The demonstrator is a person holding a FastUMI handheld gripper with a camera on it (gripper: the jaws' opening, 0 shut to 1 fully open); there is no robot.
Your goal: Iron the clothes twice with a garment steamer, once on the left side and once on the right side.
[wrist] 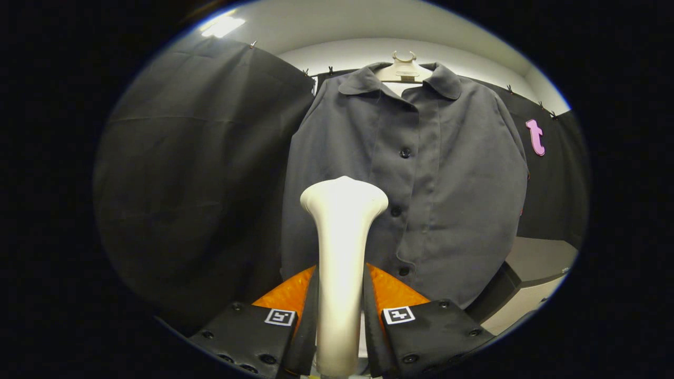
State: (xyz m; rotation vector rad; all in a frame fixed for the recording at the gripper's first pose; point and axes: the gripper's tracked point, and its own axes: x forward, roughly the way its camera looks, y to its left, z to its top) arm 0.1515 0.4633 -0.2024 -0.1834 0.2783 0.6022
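Gripper view: gripper (340,295) is clamping both fingers on the cream garment steamer (342,252), handle upright between them — its flared head is pointing at the grey buttoned shirt (421,184), which is hanging on a hanger (403,68) just beyond.

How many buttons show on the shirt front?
3 on the dark grey button-up shirt: upper, middle beside the cream steamer head, lowest; others possibly hidden. Fingers grip the steamer.
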